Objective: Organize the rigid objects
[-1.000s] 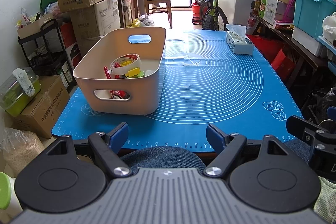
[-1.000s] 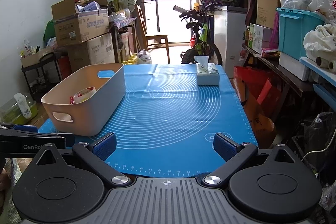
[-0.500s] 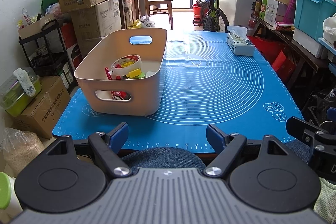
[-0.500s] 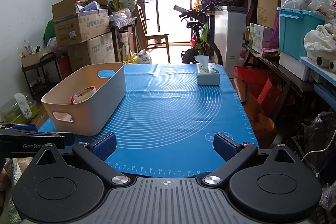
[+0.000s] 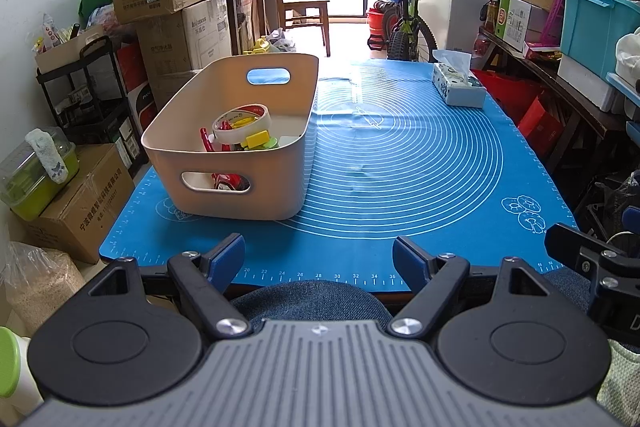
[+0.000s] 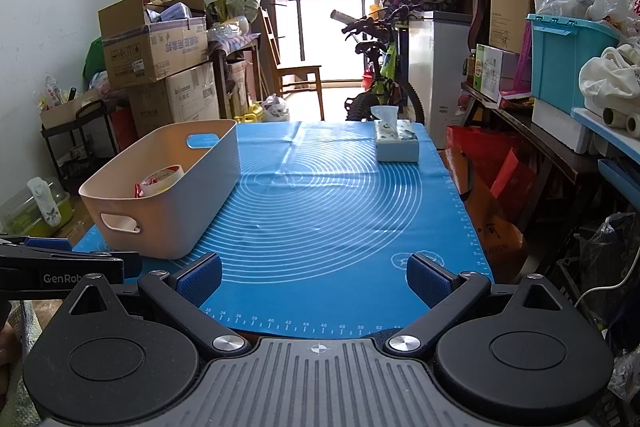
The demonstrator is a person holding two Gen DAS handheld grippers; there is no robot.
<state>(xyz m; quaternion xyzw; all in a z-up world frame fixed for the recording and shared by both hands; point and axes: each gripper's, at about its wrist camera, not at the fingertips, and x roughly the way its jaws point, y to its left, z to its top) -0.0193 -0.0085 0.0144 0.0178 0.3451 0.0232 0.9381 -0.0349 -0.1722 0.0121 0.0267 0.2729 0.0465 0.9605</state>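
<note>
Plainly, both grippers hang back at the near edge of the mat, jaws apart with nothing between them: the left gripper and the right gripper each show bare blue pads and open mat ahead. The bin sits on the left half of the mat, ahead and slightly left of the left gripper, and well off to the left of the right one. Its long axis runs away from the person, with one handle slot facing the grippers. Inside lie a tape roll and small red and yellow pieces, so the rigid objects look already gathered. No loose item shows on the mat apart from a tissue box at the far right. If anything more is to be done at the bin, the left hand is the nearer one.
</note>
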